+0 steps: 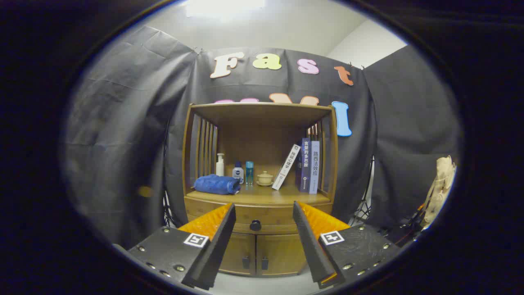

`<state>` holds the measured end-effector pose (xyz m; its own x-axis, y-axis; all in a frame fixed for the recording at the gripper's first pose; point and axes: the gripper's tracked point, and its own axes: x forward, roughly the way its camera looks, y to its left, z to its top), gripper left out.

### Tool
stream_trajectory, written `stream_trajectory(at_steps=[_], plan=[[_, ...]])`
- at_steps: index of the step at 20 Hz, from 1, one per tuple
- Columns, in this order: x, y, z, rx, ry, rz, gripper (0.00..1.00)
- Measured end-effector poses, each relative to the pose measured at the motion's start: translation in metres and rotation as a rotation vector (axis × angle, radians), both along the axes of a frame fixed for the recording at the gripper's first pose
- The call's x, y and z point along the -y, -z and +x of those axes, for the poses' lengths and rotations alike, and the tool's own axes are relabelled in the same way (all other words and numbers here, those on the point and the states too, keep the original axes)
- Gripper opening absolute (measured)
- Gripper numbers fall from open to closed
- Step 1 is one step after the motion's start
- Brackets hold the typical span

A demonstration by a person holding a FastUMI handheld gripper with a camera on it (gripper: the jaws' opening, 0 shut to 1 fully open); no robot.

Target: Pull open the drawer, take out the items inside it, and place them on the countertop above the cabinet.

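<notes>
tool [264,213] spread open, empty, lined up short of the drawer [262,224]; stiff wood, likely slides easy — pinch that small round knob [255,225].

A ceiling light [224,7] glares white overhead; below, the booth is dim. The cabinet [262,164] reads sharp at centre, its recess shadowed. Fisheye bending curves the edges, which fall dark.

Camera rides claw [264,211], faces cabinet [262,241] front, level, near.
</notes>
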<state>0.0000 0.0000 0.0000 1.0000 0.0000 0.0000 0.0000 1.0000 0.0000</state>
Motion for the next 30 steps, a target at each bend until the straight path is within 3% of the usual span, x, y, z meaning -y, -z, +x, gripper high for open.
stream_trajectory(at_steps=[18, 23, 30], plan=[[0.001, 0.009, 0.010, -0.011, -0.005, 0.032, 0.84], [-0.005, 0.025, 0.035, -0.023, -0.014, 0.044, 0.84], [0.001, 0.044, 0.093, -0.017, 0.070, 0.061, 0.84]])
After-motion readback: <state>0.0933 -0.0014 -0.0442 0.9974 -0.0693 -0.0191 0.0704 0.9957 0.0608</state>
